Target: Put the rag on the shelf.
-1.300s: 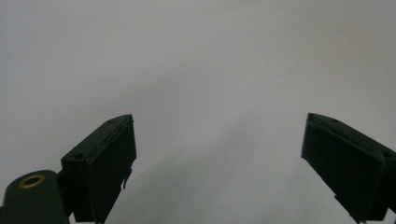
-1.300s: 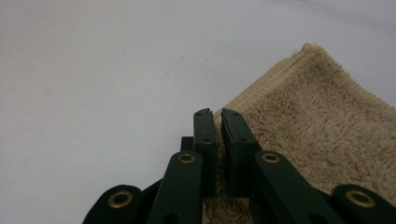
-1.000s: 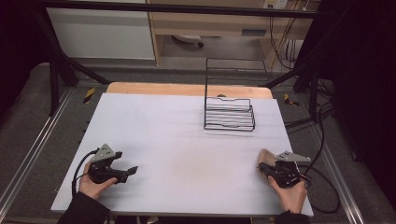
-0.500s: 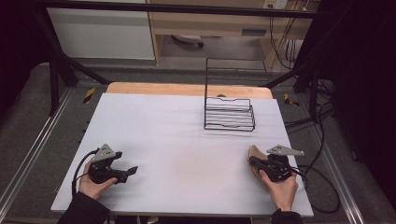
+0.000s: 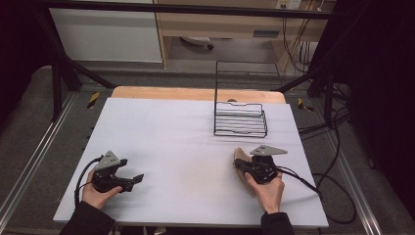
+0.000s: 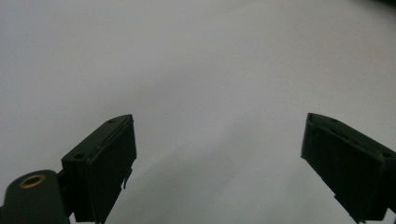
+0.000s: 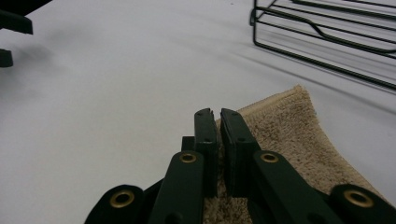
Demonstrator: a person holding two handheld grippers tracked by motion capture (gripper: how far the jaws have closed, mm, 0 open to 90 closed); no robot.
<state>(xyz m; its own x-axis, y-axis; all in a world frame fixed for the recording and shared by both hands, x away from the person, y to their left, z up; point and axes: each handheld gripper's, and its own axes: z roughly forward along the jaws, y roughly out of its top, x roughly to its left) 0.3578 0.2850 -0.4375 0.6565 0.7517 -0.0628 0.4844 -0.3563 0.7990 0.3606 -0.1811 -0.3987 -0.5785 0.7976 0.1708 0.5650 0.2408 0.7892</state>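
Two grippers on the white table (image 5: 195,132): the right gripper (image 7: 216,114) has its jaws clamped tight on the edge of a beige towel (image 7: 285,135), which lies at the table's right side just in front of the black wire rack (image 5: 241,120). Over at the near left, the left gripper (image 5: 134,180) sits wide apart, holding nothing.

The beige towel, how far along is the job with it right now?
Early on. Done: the right tool is shut on an edge of the beige towel. In hand: the towel lies on the white table just short of the wire rack. Left, probably: carrying it to the rack, which looks empty. The left tool waits open.
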